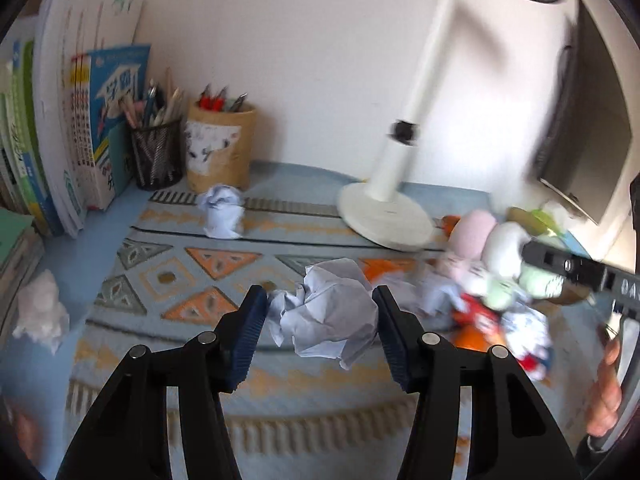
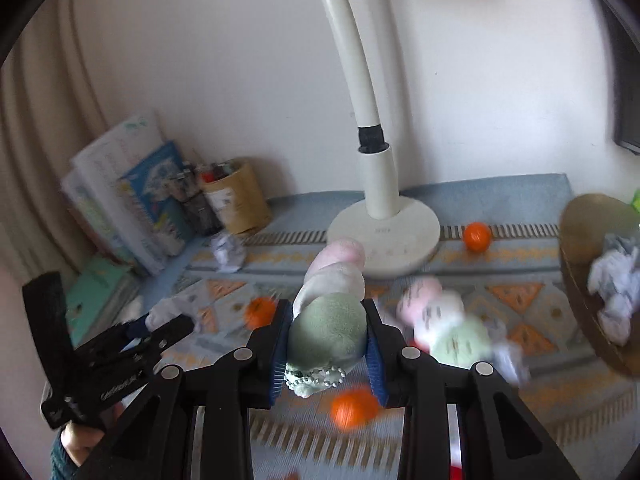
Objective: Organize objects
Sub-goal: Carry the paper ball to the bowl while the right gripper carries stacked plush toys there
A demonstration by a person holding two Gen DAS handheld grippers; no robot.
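Observation:
In the left wrist view my left gripper (image 1: 322, 320) is shut on a crumpled white paper ball (image 1: 328, 312), held above the patterned mat (image 1: 192, 280). In the right wrist view my right gripper (image 2: 326, 344) is shut on a plush toy (image 2: 328, 328) with green, white and pink sections and a bead chain, lifted off the mat. A second plush toy (image 2: 444, 320) lies to its right. Orange balls (image 2: 354, 406) (image 2: 477, 236) (image 2: 260, 312) lie on the mat. More paper balls lie near the pen cups (image 1: 222, 210) and at the left (image 1: 40, 312).
A white desk lamp (image 1: 386, 216) stands at the back middle. Books (image 1: 80, 120), a mesh pen cup (image 1: 156, 152) and a tan pen cup (image 1: 218, 148) stand at the back left. A brown bowl (image 2: 576, 276) holding crumpled paper is at the right. A dark monitor (image 1: 580, 120) is at the far right.

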